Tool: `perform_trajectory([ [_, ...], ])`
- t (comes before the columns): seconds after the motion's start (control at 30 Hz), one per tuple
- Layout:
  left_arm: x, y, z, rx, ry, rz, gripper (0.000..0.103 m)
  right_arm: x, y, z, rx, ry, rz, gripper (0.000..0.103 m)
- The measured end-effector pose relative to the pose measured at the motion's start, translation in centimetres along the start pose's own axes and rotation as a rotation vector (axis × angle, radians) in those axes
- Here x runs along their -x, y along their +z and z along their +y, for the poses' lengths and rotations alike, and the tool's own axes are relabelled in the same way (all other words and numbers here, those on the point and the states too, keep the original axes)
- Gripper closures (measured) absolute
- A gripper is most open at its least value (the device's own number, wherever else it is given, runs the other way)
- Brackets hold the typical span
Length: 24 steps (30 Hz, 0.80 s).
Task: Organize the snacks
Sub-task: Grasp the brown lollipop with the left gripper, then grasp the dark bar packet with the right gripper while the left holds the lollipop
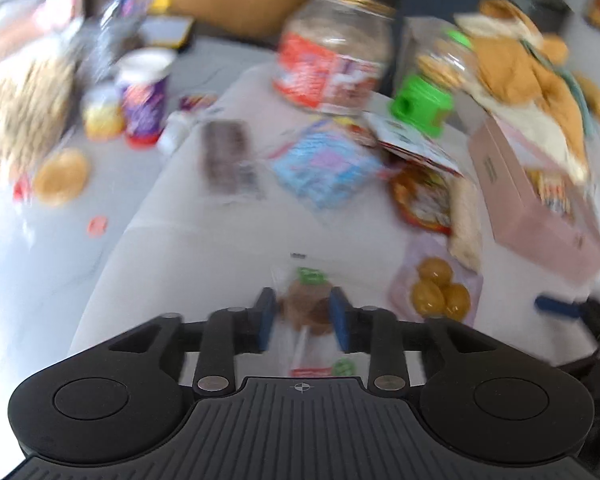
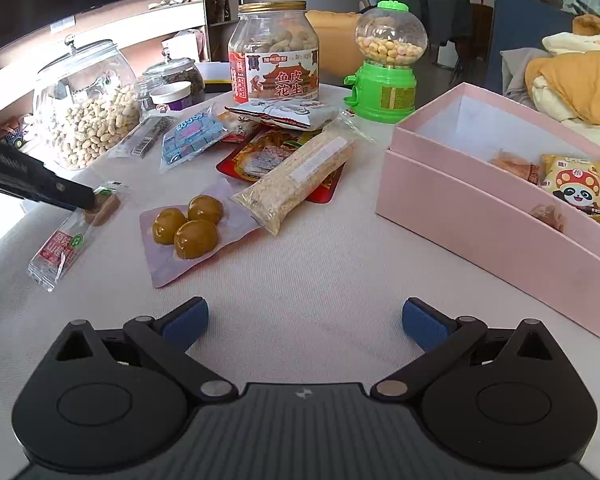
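My left gripper [image 1: 303, 314] is shut on a clear snack packet with brown pieces [image 1: 306, 308], with a red and green label. In the right wrist view the same packet [image 2: 76, 226] hangs from the left gripper [image 2: 94, 202] at the table's left edge. My right gripper [image 2: 305, 320] is open and empty above bare tablecloth. A pink box [image 2: 496, 216] at the right holds a panda snack bag [image 2: 578, 188] and two brown snacks. A pack of three yellow balls [image 2: 190, 226] lies in the middle.
Loose snacks lie further back: a long grain bar [image 2: 300, 176], a red packet [image 2: 260, 156], a blue packet [image 2: 194, 136], a dark bar [image 2: 142, 140]. Behind stand a peanut jar [image 2: 274, 52], a green candy dispenser [image 2: 386, 62] and a glass peanut jar [image 2: 86, 104].
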<state>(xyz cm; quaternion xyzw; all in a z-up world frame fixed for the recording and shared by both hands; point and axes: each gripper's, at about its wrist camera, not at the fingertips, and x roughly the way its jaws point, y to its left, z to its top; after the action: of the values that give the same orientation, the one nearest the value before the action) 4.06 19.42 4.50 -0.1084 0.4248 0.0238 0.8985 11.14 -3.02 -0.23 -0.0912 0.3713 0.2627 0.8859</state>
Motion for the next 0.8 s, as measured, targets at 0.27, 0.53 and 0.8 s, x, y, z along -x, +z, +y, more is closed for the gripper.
perform_trajectory([
  [0.27, -0.9, -0.8, -2.6, -0.216, 0.049, -0.046, 0.059, 0.1, -0.1, 0.0, 0.001, -0.002, 0.002, 0.0],
  [0.53, 1.7, -3.0, 2.2, -0.044, 0.054, -0.155, 0.061, 0.0, 2.2, 0.8, 0.051, 0.051, 0.065, 0.0],
  [0.8, 1.9, -4.7, 2.5, -0.04, 0.065, -0.25, 0.061, -3.6, 12.8, 8.0, 0.066, 0.189, 0.042, 0.016],
])
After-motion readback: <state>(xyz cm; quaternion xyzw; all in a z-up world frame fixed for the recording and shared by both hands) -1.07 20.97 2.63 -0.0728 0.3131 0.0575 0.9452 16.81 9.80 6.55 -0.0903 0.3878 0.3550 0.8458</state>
